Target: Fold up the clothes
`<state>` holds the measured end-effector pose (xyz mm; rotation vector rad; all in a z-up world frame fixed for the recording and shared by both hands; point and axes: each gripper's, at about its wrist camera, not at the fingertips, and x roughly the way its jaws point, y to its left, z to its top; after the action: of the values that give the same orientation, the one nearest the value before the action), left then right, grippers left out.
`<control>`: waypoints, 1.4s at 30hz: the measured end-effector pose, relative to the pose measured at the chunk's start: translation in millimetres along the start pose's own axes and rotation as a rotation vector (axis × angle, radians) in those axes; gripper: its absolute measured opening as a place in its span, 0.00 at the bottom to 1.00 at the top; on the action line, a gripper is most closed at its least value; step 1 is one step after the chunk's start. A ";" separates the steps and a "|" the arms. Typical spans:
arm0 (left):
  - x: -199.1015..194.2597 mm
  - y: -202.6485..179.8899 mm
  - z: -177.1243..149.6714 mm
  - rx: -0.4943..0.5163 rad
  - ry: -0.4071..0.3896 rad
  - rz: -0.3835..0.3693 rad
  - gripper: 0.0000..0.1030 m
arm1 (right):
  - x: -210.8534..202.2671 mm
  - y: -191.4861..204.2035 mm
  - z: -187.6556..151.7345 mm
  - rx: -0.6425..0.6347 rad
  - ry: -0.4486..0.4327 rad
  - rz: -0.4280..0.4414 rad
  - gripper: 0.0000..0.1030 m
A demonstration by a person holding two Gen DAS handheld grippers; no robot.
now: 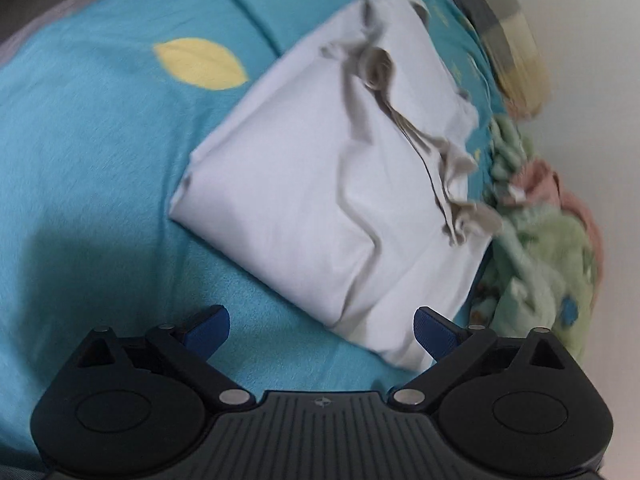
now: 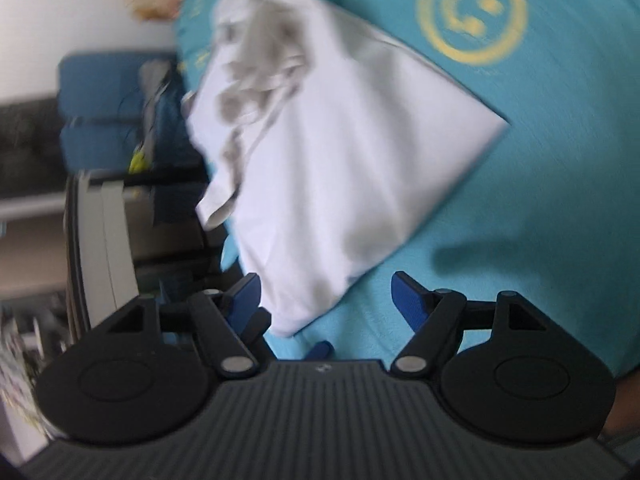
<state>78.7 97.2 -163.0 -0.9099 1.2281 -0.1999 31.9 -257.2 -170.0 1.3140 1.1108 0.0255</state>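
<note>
A white garment (image 1: 320,184) lies folded into a rough rectangle on the teal bedsheet (image 1: 100,168), with rumpled edges along its far right side. My left gripper (image 1: 322,330) is open and empty, just above the sheet at the garment's near corner. In the right wrist view the same white garment (image 2: 340,152) lies on the teal sheet (image 2: 540,200), its bunched edge at the upper left. My right gripper (image 2: 326,296) is open and empty, with the garment's near corner between its blue fingers (image 2: 408,292).
A green and pink blanket (image 1: 548,248) is heaped at the right of the bed, and a checked pillow (image 1: 504,28) lies beyond it. The bed's left edge drops off to blue furniture (image 2: 104,108) and a white panel (image 2: 104,248).
</note>
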 end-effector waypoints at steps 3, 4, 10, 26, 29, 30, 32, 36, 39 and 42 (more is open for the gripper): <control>-3.2 12.0 1.1 -0.107 -0.042 -0.054 0.96 | -0.3 -18.6 0.3 0.129 -0.066 -0.035 0.72; -3.3 15.1 2.7 -0.134 -0.052 -0.068 0.96 | -1.9 -22.1 -0.1 0.150 -0.083 -0.038 0.72; -2.5 24.7 12.4 -0.233 -0.119 -0.122 0.90 | -5.5 -26.4 5.3 0.197 -0.206 -0.044 0.72; -14.6 31.8 23.0 -0.279 -0.262 -0.065 0.23 | -11.5 -22.8 24.5 0.127 -0.360 -0.095 0.09; -28.0 27.4 21.3 -0.244 -0.298 -0.083 0.14 | -15.6 -12.7 25.3 0.081 -0.385 -0.060 0.08; -31.9 24.9 21.1 -0.231 -0.310 -0.090 0.13 | -17.0 -9.4 25.5 0.065 -0.393 -0.048 0.08; -42.3 18.0 19.9 -0.211 -0.336 -0.118 0.11 | -21.7 -2.6 25.0 0.033 -0.409 -0.018 0.07; -69.5 -0.9 13.4 -0.175 -0.368 -0.172 0.08 | -39.6 11.6 21.1 -0.002 -0.442 0.060 0.07; -93.6 -17.5 4.4 -0.150 -0.388 -0.193 0.07 | -58.0 23.4 12.8 -0.039 -0.461 0.108 0.06; -121.5 -33.6 -9.4 -0.111 -0.402 -0.208 0.07 | -79.0 33.0 2.6 -0.072 -0.481 0.144 0.06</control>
<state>36.9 142.1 -52.5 -1.1135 0.7783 -0.1073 10.7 -294.2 -95.8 1.2479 0.6012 -0.1367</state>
